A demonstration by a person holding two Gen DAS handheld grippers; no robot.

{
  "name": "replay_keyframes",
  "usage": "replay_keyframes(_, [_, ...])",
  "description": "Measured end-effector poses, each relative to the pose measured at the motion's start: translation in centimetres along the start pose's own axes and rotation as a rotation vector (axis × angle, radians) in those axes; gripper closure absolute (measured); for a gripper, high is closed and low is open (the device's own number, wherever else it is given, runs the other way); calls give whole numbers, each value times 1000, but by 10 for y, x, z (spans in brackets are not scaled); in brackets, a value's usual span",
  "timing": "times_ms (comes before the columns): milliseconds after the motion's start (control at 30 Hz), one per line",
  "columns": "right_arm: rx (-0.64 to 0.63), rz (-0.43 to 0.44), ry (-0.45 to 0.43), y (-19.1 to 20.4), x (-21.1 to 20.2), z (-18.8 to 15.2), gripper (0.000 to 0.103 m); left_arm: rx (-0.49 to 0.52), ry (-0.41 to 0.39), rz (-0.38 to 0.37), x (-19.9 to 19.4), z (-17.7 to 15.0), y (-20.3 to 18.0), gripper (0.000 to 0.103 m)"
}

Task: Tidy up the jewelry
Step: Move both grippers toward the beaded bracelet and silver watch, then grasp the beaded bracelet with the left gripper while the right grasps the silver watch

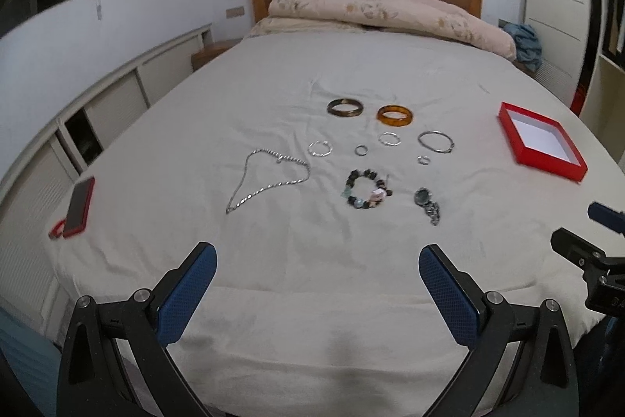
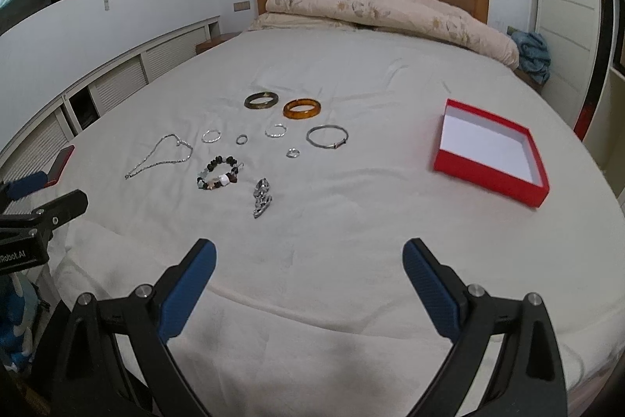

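Left gripper (image 1: 317, 262) and right gripper (image 2: 308, 256): jaws spread wide, nothing held, both over the near edge of the bed (image 1: 273, 319). Landmark is the beaded bracelet (image 1: 367, 190). Just right of it: crumpled silver chain (image 1: 427, 206). Left of it: silver necklace (image 1: 265, 182). Beyond it: small rings and thin silver bangle (image 1: 435, 142), then dark bangle (image 1: 345, 107) and amber bangle (image 1: 395, 115). Far right of it: open red box (image 2: 492, 159), white inside. Far left: red phone (image 1: 79, 206).
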State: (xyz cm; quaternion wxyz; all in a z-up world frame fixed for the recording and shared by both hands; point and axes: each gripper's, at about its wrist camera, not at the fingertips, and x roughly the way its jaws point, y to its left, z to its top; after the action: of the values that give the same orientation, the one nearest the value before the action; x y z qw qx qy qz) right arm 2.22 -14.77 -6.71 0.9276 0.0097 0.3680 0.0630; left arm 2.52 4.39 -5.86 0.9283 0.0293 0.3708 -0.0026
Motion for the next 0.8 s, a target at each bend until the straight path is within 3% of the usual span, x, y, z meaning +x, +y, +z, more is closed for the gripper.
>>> replay_keyframes(167, [18,25,32,1,16,3,8,-37,23,7,19,1,18,2])
replay_keyframes(333, [19,63,66,5,37,10,11,-36,72,-10,46,2,24,13])
replay_keyframes(400, [18,78,81,7,47,12,18,-36,91,-22,56,4,24,17])
replay_keyframes(467, [16,97,101,9,58,14,36,-38,106,-31,65,5,25,18])
replay_keyframes(533, [17,115,120,10,69,17,43,-35,115,-41,75,8,25,19])
replay_keyframes(667, [22,161,151,13,94,22,55,-29,137,-80,97,20,24,27])
replay_keyframes(800, [22,205,170,15,117,28,58,-34,172,-130,129,33,20,32])
